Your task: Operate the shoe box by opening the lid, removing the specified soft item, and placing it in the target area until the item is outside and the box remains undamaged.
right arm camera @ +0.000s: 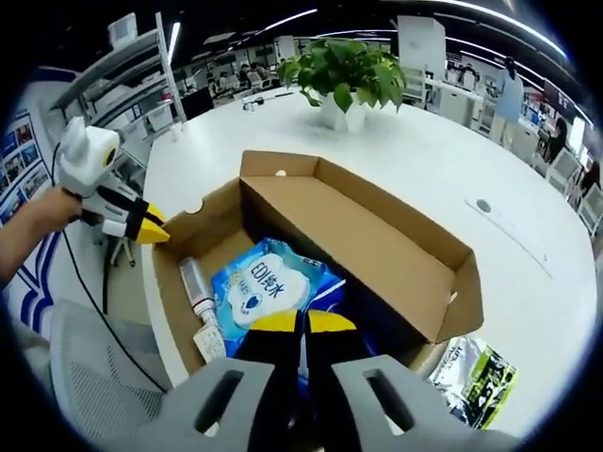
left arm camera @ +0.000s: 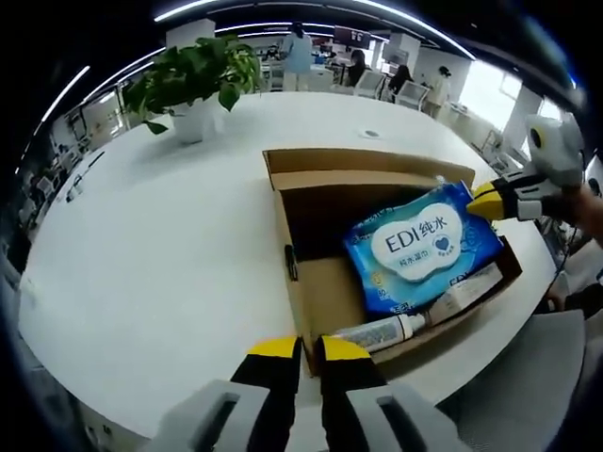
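At the bottom of the right gripper view my right gripper (right arm camera: 302, 325) has its jaws nearly shut on the wet wipes pack (right arm camera: 264, 287), tilted inside the open shoe box (right arm camera: 377, 250). I'd lift straight up, clear of the walls. My left gripper (left arm camera: 308, 350), jaws nearly closed and empty, steadies the near wall.

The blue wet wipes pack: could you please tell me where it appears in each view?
Left gripper view: the blue wet wipes pack lies right of centre, inside the open cardboard box, its far corner at the right tool.
Right gripper view: low centre, just above this view's own tool.
Shared landmark: the potted plant on the white table.
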Tool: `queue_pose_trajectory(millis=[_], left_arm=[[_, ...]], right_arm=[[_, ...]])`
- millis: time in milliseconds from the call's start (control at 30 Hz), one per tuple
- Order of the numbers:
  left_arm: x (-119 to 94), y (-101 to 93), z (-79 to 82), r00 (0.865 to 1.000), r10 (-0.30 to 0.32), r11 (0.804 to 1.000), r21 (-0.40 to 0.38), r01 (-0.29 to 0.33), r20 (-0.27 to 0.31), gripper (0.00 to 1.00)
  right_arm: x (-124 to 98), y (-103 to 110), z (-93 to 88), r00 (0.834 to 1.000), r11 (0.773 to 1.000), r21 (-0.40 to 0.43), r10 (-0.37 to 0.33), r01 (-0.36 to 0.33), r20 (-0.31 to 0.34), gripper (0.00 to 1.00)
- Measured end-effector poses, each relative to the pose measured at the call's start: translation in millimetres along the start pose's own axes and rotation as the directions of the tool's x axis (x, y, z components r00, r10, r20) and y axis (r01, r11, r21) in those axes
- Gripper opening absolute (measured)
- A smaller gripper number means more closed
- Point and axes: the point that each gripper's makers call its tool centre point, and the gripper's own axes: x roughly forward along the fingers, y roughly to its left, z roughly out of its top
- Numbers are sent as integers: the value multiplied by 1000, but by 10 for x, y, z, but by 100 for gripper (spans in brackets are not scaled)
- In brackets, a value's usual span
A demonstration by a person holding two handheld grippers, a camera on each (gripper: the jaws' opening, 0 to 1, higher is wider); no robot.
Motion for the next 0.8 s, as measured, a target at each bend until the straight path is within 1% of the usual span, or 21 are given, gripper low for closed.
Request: queue_pose_trajectory(millis=[67, 200, 267, 300, 333, 367, 433, 533, 600, 700, 800], left_arm=[[-15, -22, 34, 1000, 0, 1000, 17, 0, 8, 9], [-60, -61, 152, 999, -1, 1000, 29, 0, 35, 16], [-80, -78, 219, 999, -1, 999, 47, -2, 46, 18], [-89, -80, 260, 999, -1, 998, 57, -3, 54, 18], [-96, -102, 306, 997, -13, 998, 64, 9, 70, 17], [-104, -131, 355, 996, -25, 999, 46, 21, 80, 17], [-96, -174, 417, 996, -33, 998, 58, 28, 88, 17], [-43, -237, 459, 995, -50, 997, 71, 44, 83, 18], [-16, -273, 494, 995, -53, 994, 95, 45, 85, 19], [24, -331, 521, 995, -68, 993, 104, 59, 77, 19], [109, -392, 529, 995, -84, 989, 125, 77, 54, 20]], right_arm=[[2, -24, -29, 1000, 1000, 1, -5, 5, -2, 0], [6, -62, -60, 1000, 1000, 10, -6, 6, -3, 0], [9, -77, -68, 1000, 1000, 14, -7, 7, -4, 0], [12, -88, -76, 1000, 1000, 19, -8, 8, -5, 0], [12, -90, -77, 1000, 1000, 19, -8, 8, -5, 0], [15, -97, -82, 1000, 1000, 18, -9, 9, -7, 0], [20, -110, -96, 1000, 1000, 19, -10, 10, -8, 0], [26, -130, -116, 1000, 1000, 22, -12, 13, -12, 0], [27, -145, -132, 1000, 1000, 25, -15, 15, -14, 0], [33, -167, -159, 1000, 999, 30, -19, 20, -14, 0], [34, -185, -189, 1000, 999, 35, -22, 23, -14, 0]])
